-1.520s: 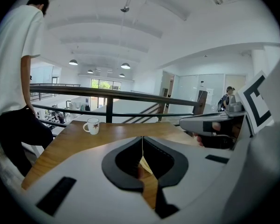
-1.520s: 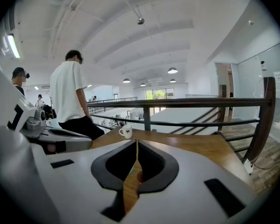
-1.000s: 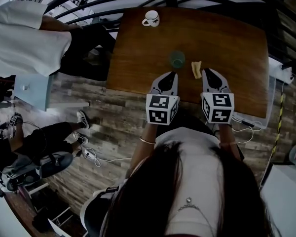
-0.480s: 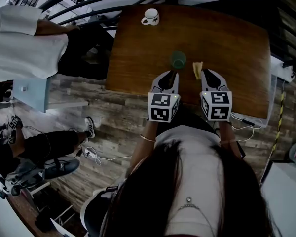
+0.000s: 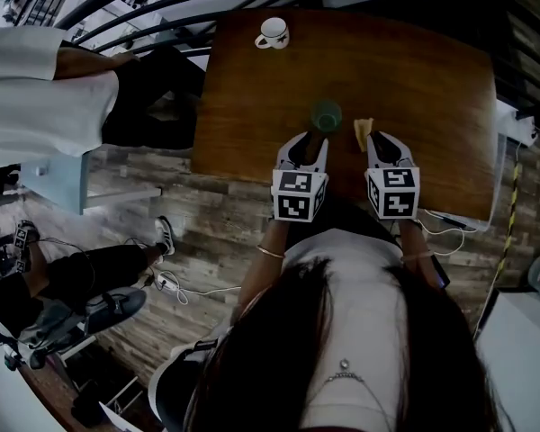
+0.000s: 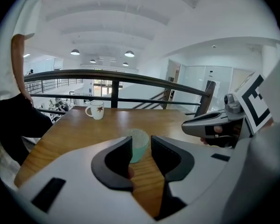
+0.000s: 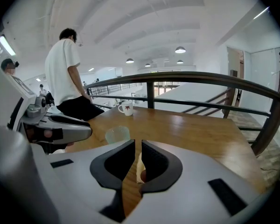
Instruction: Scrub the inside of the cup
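Left gripper view: left tongs [image 6: 141,143] opening empty just behind green cup [image 6: 138,136]; right tongs [image 7: 138,146] pinch yellow sponge [image 5: 363,131].

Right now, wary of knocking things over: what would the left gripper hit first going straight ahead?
Likely the green cup, just beyond the left gripper, whose opening jaws hold nothing; exact depth is unclear.

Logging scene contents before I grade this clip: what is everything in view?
table: one, brown wood, centre of the head view
cup: one, green, mid-table, just ahead of the left gripper
mug: one, white, table's far edge
sponge: one, yellow, at the tips of the right gripper
railing: one, dark, beyond the table
bystander: one, white shirt, left of the table
left gripper: one, grey, jaws opening toward the cup
right gripper: one, grey, jaws together
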